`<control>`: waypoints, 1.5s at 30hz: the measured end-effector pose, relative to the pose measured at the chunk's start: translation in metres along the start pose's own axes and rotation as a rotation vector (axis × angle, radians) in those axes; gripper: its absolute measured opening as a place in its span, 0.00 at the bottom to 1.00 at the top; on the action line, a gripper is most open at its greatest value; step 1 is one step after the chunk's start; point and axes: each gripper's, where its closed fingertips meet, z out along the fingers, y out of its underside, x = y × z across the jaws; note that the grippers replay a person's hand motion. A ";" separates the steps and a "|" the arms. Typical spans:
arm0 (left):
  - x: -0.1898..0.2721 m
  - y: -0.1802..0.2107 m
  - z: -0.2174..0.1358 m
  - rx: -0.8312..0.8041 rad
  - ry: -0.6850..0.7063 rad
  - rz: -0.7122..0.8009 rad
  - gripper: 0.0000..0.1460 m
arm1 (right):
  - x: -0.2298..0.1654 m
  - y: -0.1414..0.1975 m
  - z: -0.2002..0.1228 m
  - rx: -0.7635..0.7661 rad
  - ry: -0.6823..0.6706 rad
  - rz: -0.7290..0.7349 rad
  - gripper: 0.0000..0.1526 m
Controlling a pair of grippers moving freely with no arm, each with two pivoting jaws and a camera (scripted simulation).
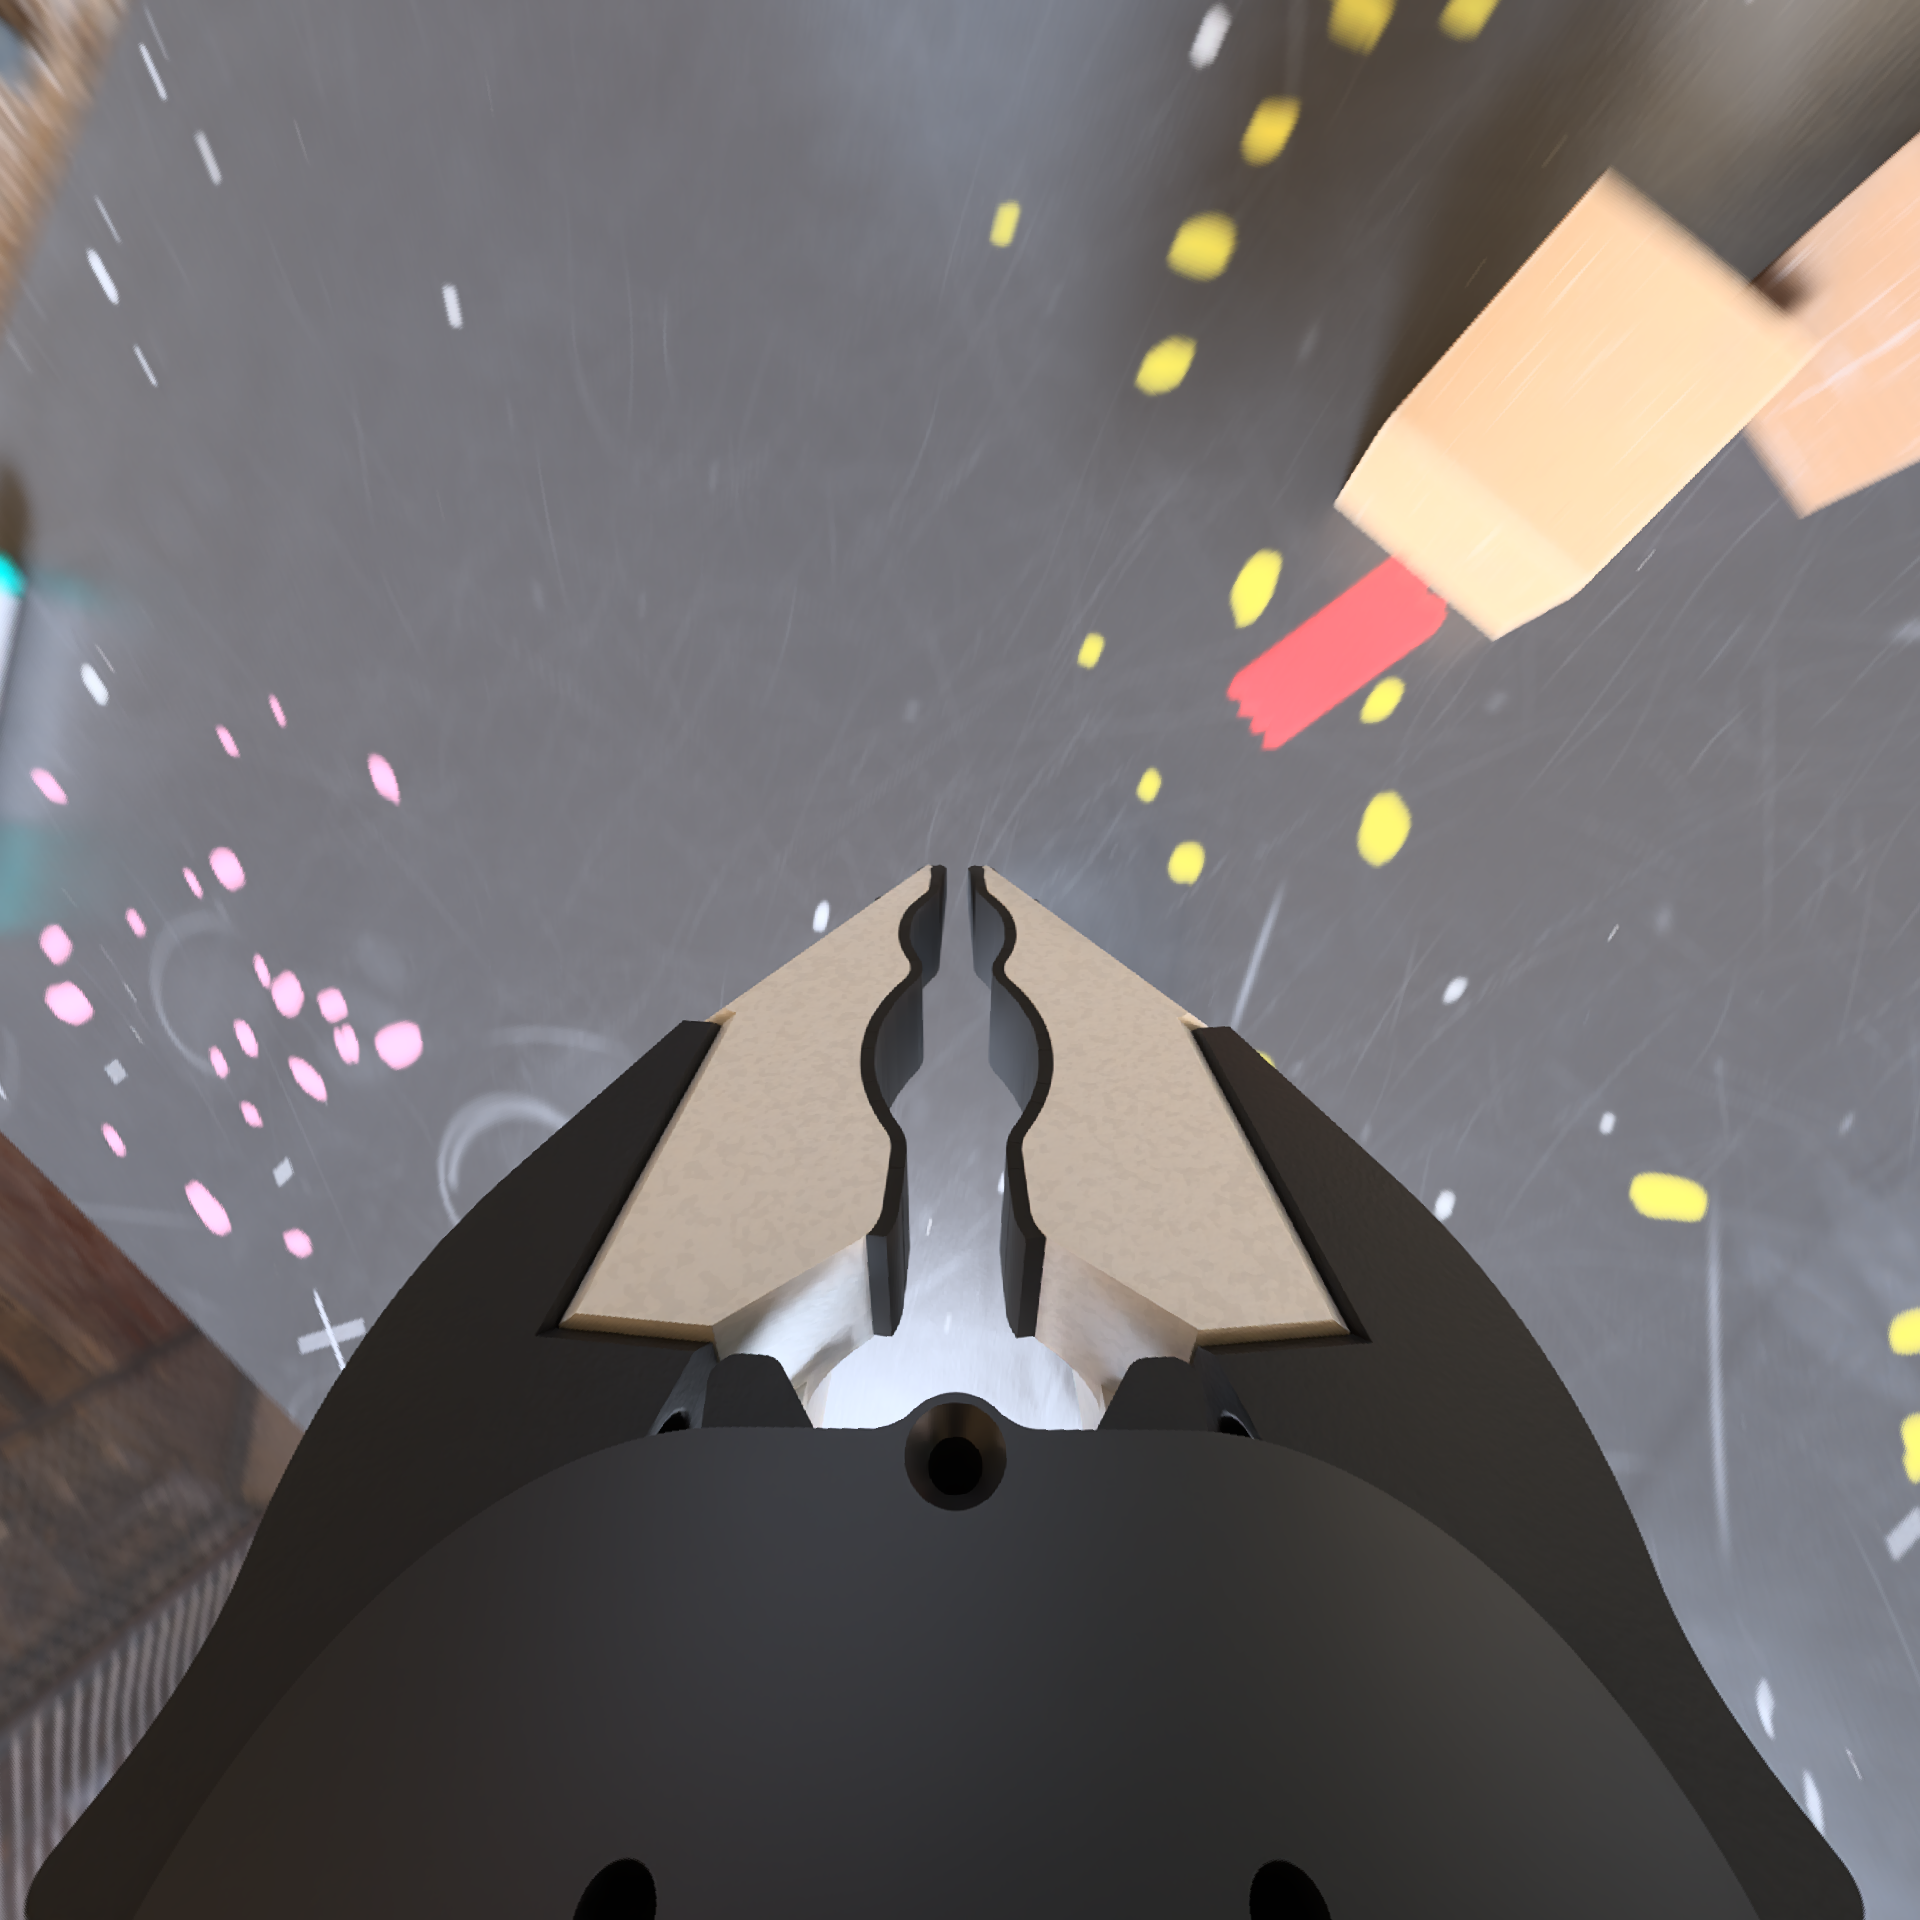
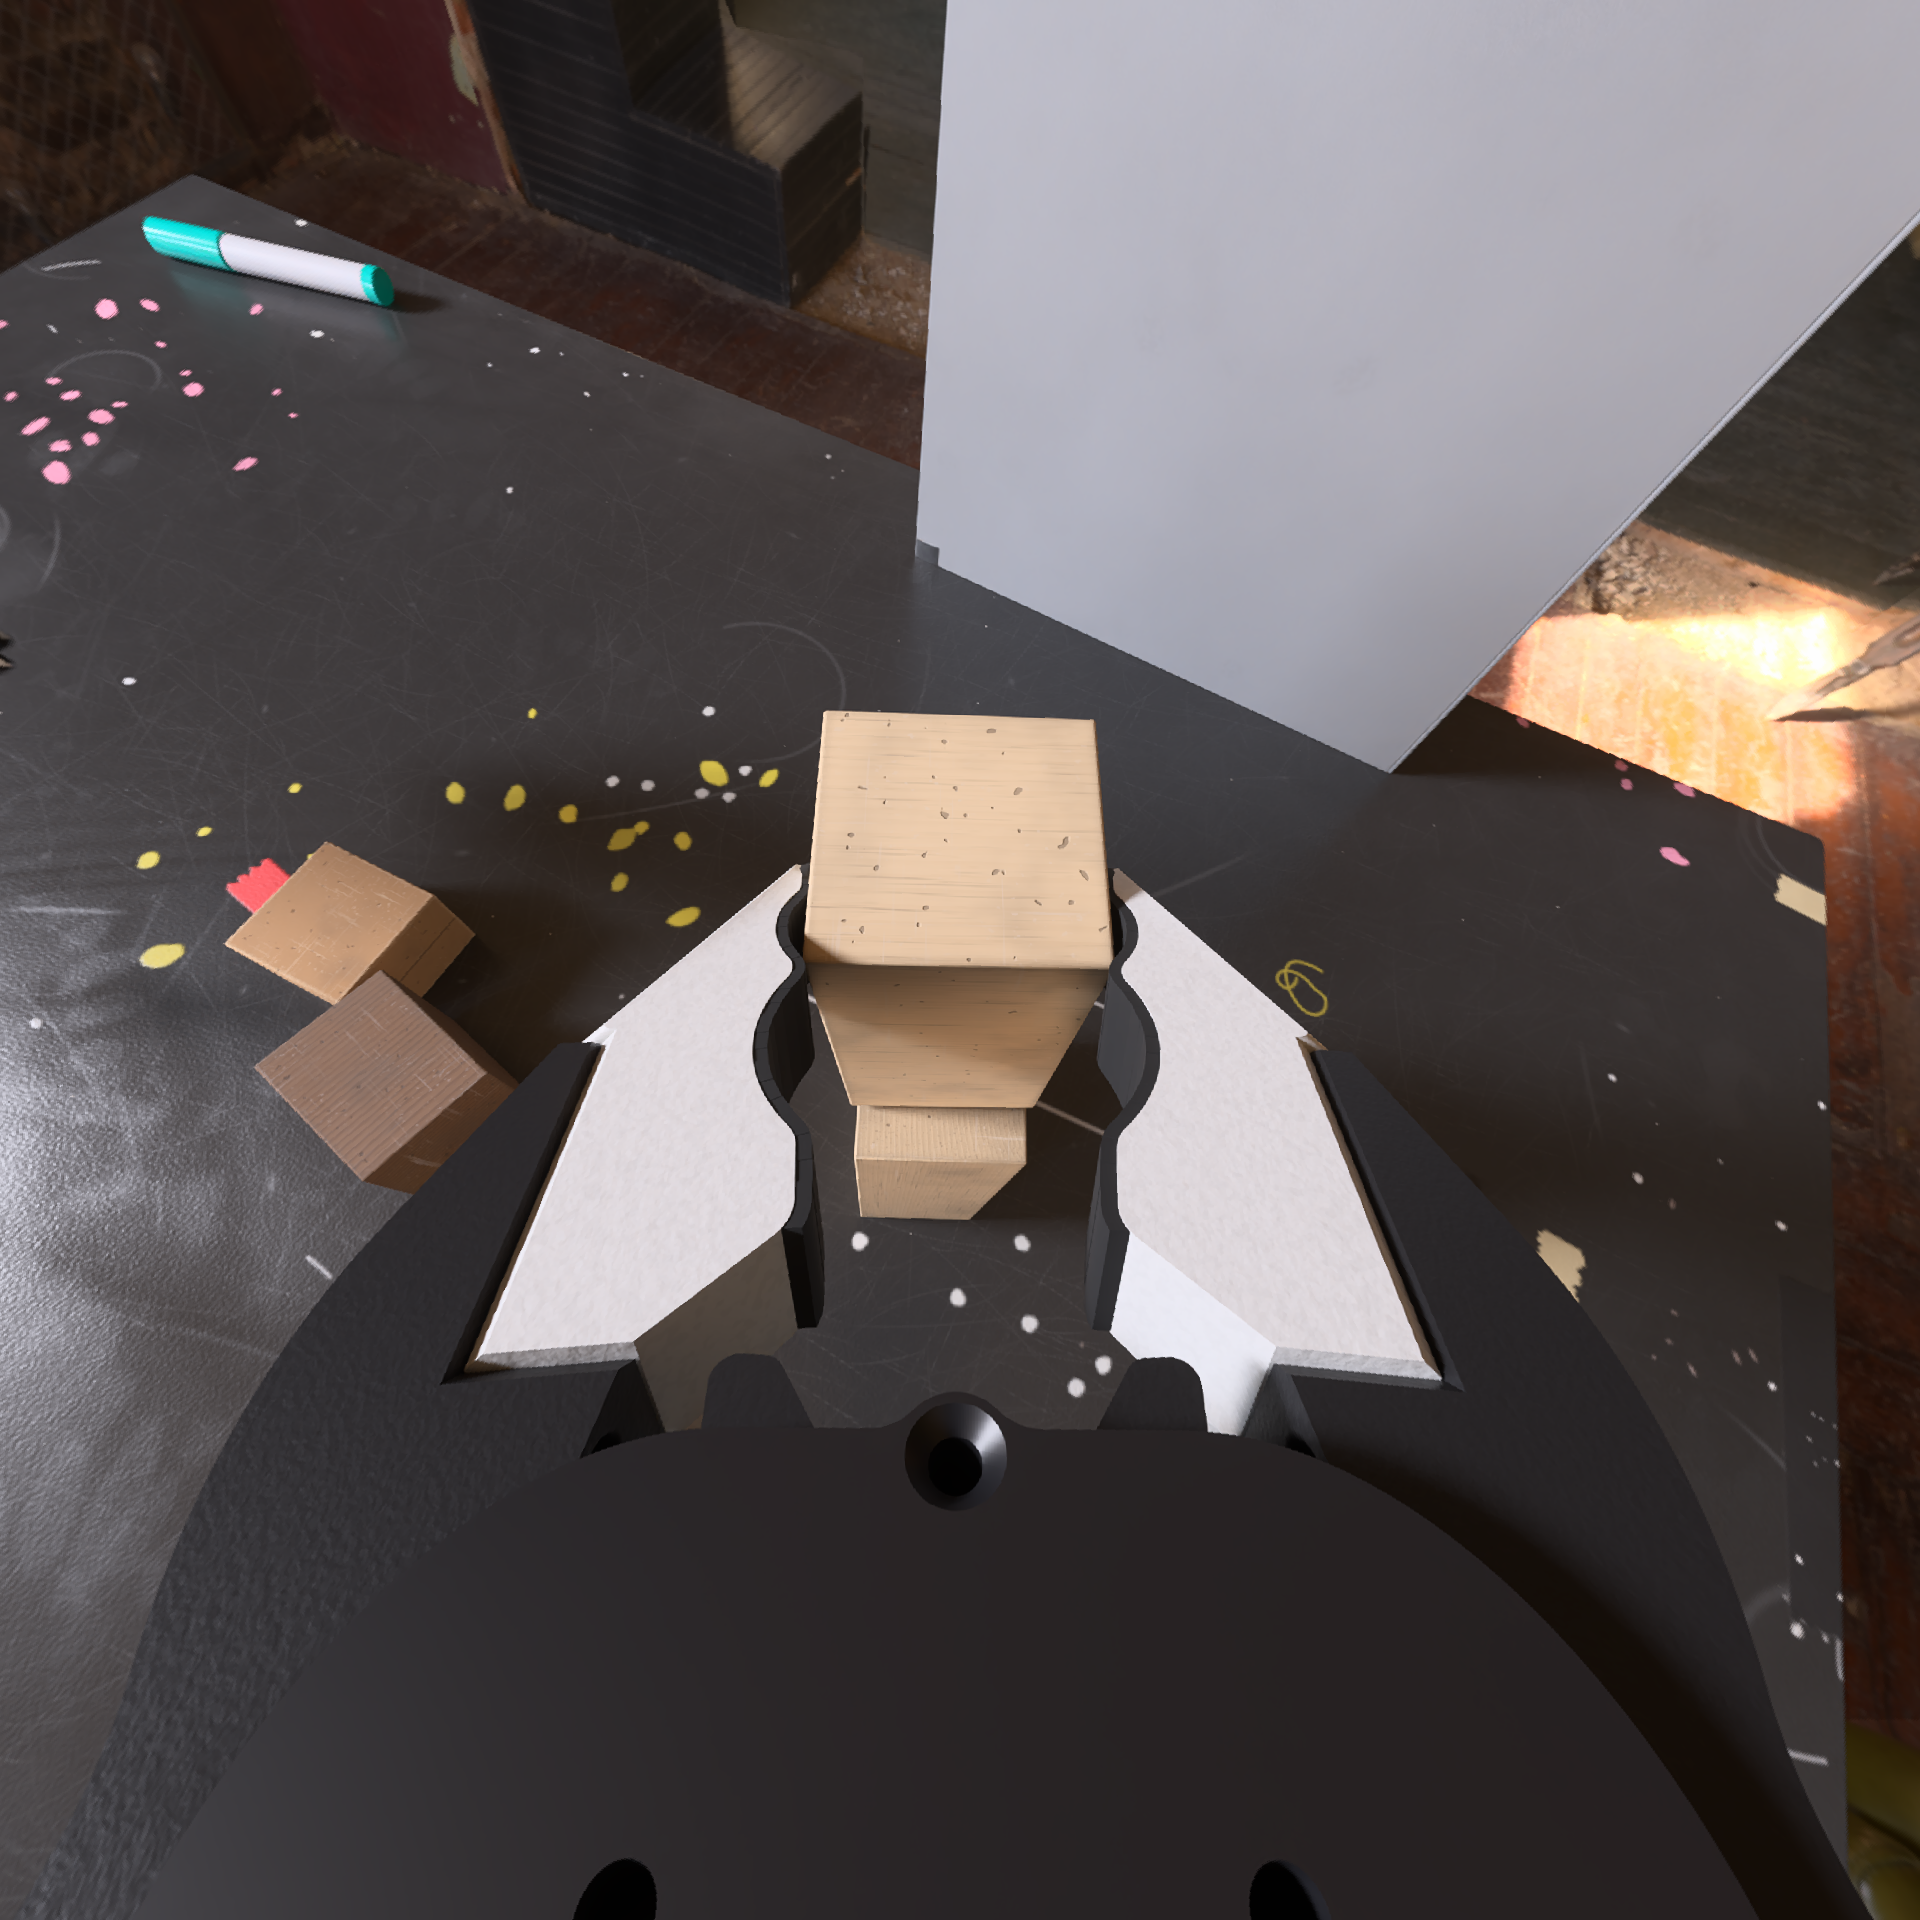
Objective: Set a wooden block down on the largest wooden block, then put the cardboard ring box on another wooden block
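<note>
The right gripper (image 2: pixel 956 914) has its jaws pinching a pale speckled wooden block (image 2: pixel 956 831), carried clear above the dark paint-flecked desk (image 2: pixel 520 582). Take that block as our landmark. Directly beneath it, seen through the gap between the jaws, sits a smaller pale block (image 2: pixel 935 1169) on the desk. Well off to the left of the held block lie two brown pieces, touching or nearly so: a lighter tan one (image 2: pixel 343 920) with a red mark (image 2: pixel 255 883) at its far corner, and a darker brown one (image 2: pixel 379 1075) nearer the camera. Which of these is the cardboard ring box I can't say for sure. Far beyond, up-left, a teal-capped marker (image 2: pixel 265 260); behind and right, a white panel (image 2: pixel 1351 364).

The left gripper (image 1: pixel 956 873) hangs over bare desk, jaws all but pressed together, holding nothing.

Here's the worry: the held block looks bigger than the one under it. If it's released there, big on small, it could tip or slide off, and that may be the wrong base altogether. The pinch sits low on the block too, so a tilted release could knock the little one aside.
</note>
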 end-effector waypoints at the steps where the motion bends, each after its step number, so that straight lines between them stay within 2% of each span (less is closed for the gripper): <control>1: 0.008 -0.015 0.000 0.060 -0.024 0.026 0.04 | 0.000 0.000 0.000 0.002 -0.006 0.000 0.35; 5: 0.053 -0.064 -0.014 0.300 0.011 0.116 0.13 | 0.001 -0.001 0.005 0.006 -0.014 0.014 0.35; 7: 0.048 -0.071 -0.021 0.352 -0.093 0.141 0.13 | 0.002 -0.001 0.005 0.006 -0.007 0.015 0.35; 9: 0.040 -0.072 -0.028 0.396 -0.103 0.107 0.13 | 0.004 -0.001 0.003 0.013 -0.004 0.018 0.35; 10: 0.039 -0.072 -0.032 0.417 -0.055 0.073 0.13 | 0.005 -0.001 0.001 0.018 -0.003 0.022 0.35; 13: 0.041 -0.075 -0.045 0.502 0.125 0.005 0.13 | 0.013 -0.001 -0.006 0.039 0.007 0.041 0.47; 15: 0.043 -0.079 -0.055 0.566 0.203 -0.003 0.15 | 0.019 0.000 -0.011 0.056 0.002 0.057 0.48; 18: 0.051 -0.089 -0.063 0.676 0.279 0.012 0.34 | 0.026 0.003 -0.017 0.071 -0.010 0.060 0.48; 21: 0.066 -0.095 -0.054 0.734 0.338 0.092 0.51 | 0.031 0.006 -0.022 0.077 -0.020 0.039 0.50; 24: 0.080 -0.095 -0.033 0.747 0.376 0.157 0.62 | 0.031 0.010 -0.027 0.085 -0.052 0.004 0.51; 27: 0.095 -0.093 -0.013 0.814 0.439 0.248 0.67 | 0.028 0.012 -0.037 0.097 -0.081 -0.022 0.55; 31: 0.108 -0.085 0.012 0.838 0.440 0.362 0.69 | 0.025 0.004 -0.058 0.177 -0.093 -0.036 0.55; 36: 0.116 -0.084 0.035 0.792 0.461 0.420 0.69 | 0.024 0.002 -0.066 0.221 -0.135 -0.002 0.48; 42: 0.123 -0.080 0.061 0.689 0.472 0.503 0.59 | 0.023 0.003 -0.065 0.227 -0.151 0.018 0.42; 45: 0.127 -0.079 0.062 0.675 0.483 0.526 0.46 | 0.024 0.002 -0.065 0.228 -0.146 0.018 0.42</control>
